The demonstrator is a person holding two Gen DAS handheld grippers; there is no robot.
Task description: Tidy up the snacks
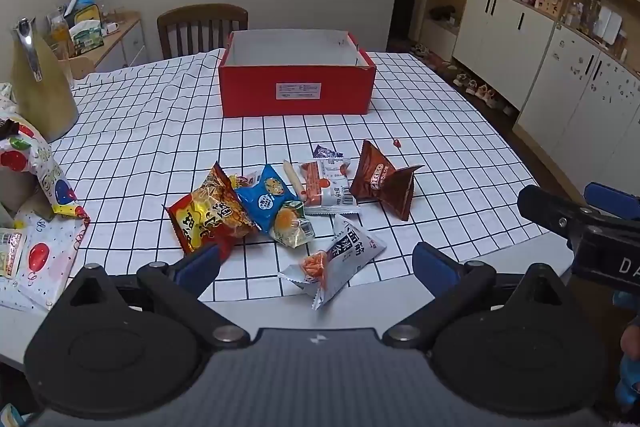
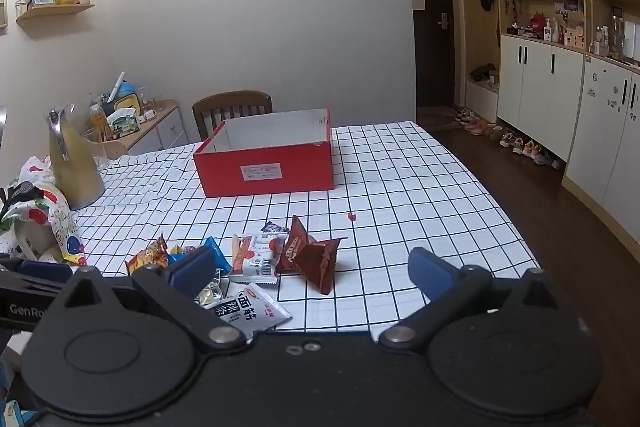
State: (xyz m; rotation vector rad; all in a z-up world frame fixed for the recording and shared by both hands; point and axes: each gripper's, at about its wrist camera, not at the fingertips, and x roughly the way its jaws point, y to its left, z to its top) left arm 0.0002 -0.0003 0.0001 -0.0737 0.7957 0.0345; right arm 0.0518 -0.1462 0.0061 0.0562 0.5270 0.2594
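An open red box (image 1: pixel 296 91) (image 2: pixel 268 171) with a white inside stands at the far middle of the checked tablecloth. In front of it lies a heap of snack packets: a red-yellow bag (image 1: pixel 208 215), a blue cookie pack (image 1: pixel 268 199), a white-orange pack (image 1: pixel 328 187) (image 2: pixel 256 259), a brown Oreo pack (image 1: pixel 384 183) (image 2: pixel 308 259) and a grey-white pack (image 1: pixel 340 259) (image 2: pixel 248 311). My left gripper (image 1: pixel 316 267) hangs open over the near packets, holding nothing. My right gripper (image 2: pixel 312 271) is open too, just short of the Oreo pack, empty. It also shows at the right edge of the left wrist view (image 1: pixel 580 223).
A gold-coloured jug (image 1: pixel 40 91) (image 2: pixel 74 163) and balloon-print bags (image 1: pixel 40 211) (image 2: pixel 36 223) crowd the table's left side. A wooden chair (image 1: pixel 202 27) (image 2: pixel 232 111) stands behind the box. A tiny red scrap (image 2: pixel 352 215) lies on the cloth. Cabinets and shoes line the right wall.
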